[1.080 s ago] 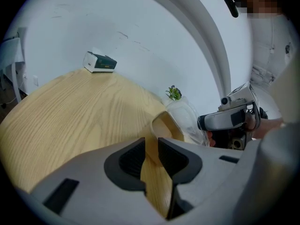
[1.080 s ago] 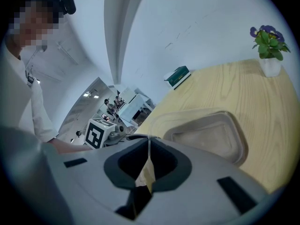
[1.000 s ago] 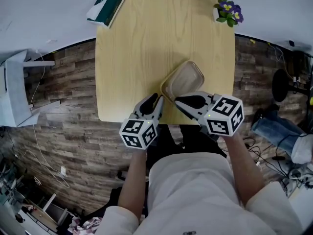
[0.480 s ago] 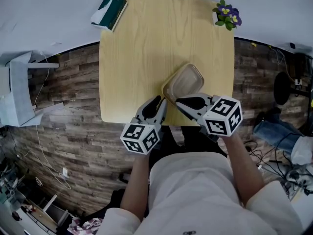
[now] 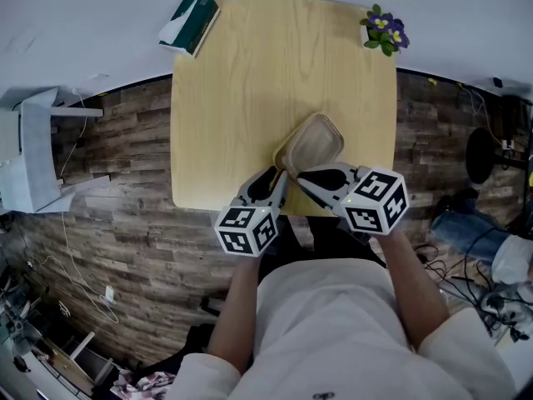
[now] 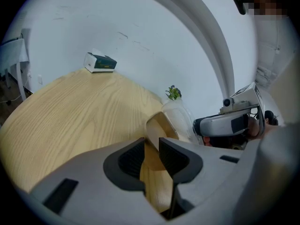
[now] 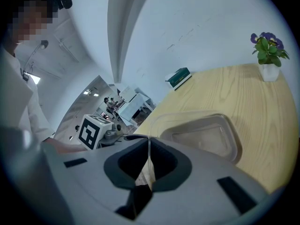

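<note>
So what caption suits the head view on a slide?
Left gripper and right gripper both grip a tan container at the wooden table's edge.

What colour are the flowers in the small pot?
Purple flowers, clearest in the right gripper view.

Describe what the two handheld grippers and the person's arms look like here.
Both the left gripper and right gripper have light grey moulded bodies with black padded jaws, and each carries a white cube printed with black square markers. The person wears a pale short-sleeved shirt, arms bare below it.
</note>
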